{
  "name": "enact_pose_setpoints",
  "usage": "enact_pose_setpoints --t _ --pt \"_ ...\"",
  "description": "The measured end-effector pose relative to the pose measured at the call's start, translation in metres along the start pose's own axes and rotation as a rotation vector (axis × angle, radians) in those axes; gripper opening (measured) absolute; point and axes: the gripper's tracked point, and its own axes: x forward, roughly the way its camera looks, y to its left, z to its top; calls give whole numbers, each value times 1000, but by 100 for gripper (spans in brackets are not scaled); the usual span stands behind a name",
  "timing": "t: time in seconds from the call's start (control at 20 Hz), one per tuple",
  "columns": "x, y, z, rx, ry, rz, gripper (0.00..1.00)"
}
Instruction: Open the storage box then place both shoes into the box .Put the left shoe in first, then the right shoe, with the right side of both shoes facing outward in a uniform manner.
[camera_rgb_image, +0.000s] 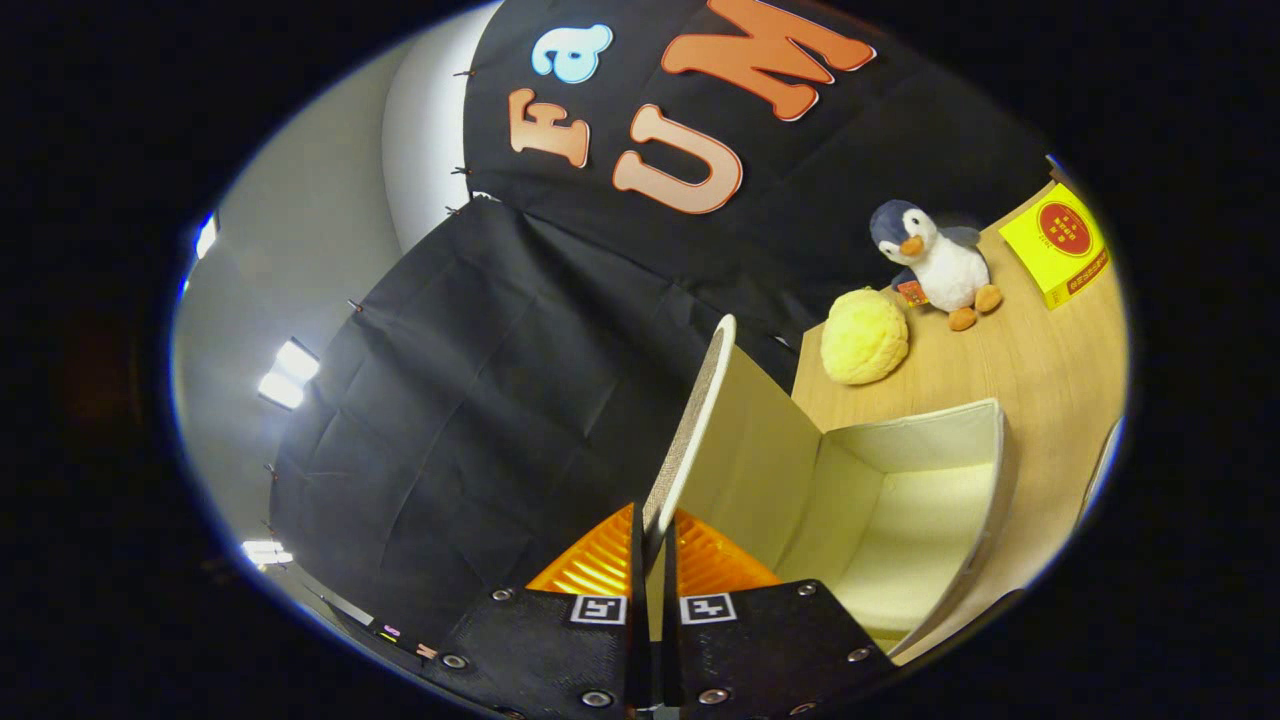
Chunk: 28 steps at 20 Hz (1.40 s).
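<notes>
A cream storage box (985, 470) stands on the wooden table, its inside bare and pale. Its lid (700, 400) is swung up and stands almost on edge, with a woven outer face and a white rim. My gripper (652, 535) is shut on the lid's lower edge, both fingers pressing on it from either side. The view is tilted, so the table slopes off beyond the box.
Beyond the box lie a yellow fluffy ball (864, 338), a plush penguin (935, 262) and a yellow carton (1058, 244) on the wooden table (1040, 360). Black cloth walls the booth behind the lid. A pale rim (1100, 470) shows beside the box.
</notes>
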Motion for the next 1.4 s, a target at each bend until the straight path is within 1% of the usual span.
enact_pose_setpoints --t 0.1,0.15,0.25,0.35,0.4,0.5,0.55,0.75,0.9,1.05,1.15,1.3,1.4 --pt "12 8 -1 -35 -21 -18 10" --pt "19 7 1 -66 -38 -47 12" --pt "29 8 -10 -141 -19 -93 32" --pt "40 11 -32 -188 32 -97 64" --pt "46 15 -42 -211 54 -98 84" --pt "56 18 -55 -272 84 -122 97" --pt "59 22 -58 -304 90 -122 98" --pt "74 55 -72 -392 110 -75 98" --pt "76 65 -74 -497 104 -82 98" --pt "74 57 -80 -538 122 -96 98" --pt "66 46 -77 -556 116 -127 98" --pt "48 15 -61 -577 83 -207 98" --pt "28 -10 -48 -578 53 -275 98"
